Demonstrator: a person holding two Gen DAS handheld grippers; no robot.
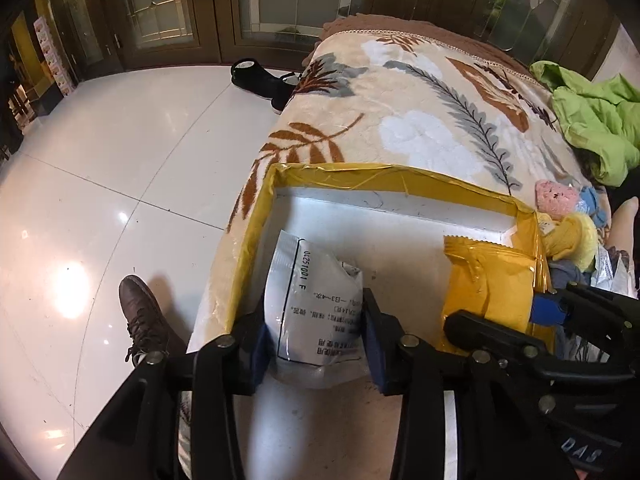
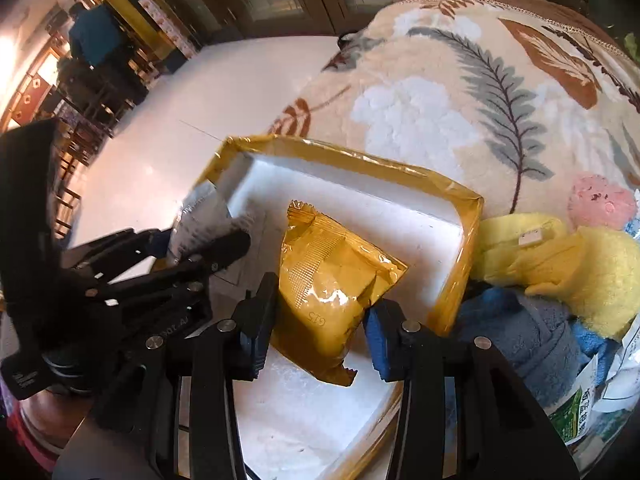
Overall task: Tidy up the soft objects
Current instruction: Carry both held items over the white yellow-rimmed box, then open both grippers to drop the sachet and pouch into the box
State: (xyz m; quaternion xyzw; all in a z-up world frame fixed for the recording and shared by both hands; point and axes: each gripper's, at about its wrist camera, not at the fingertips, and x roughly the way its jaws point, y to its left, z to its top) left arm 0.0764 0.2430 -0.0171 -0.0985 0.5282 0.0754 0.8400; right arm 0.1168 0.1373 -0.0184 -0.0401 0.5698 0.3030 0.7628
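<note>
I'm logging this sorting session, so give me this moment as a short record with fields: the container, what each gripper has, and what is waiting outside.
container: white foam box with yellow-taped rim, on a leaf-patterned blanket
left gripper: white printed pouch between its fingers, over the box's left side
right gripper: yellow snack packet between its fingers, over the box's right side
waiting outside, right of box: yellow plush, pink plush, blue towel
elsewhere: green jacket on the blanket

Leaf-print blanket [image 1: 420, 120] covers the bed. White tile floor [image 1: 120, 168]; black shoe [image 1: 264, 80] by dark glass-paned doors [image 1: 276, 0]. Brown shoe [image 1: 142, 312] nearer.
</note>
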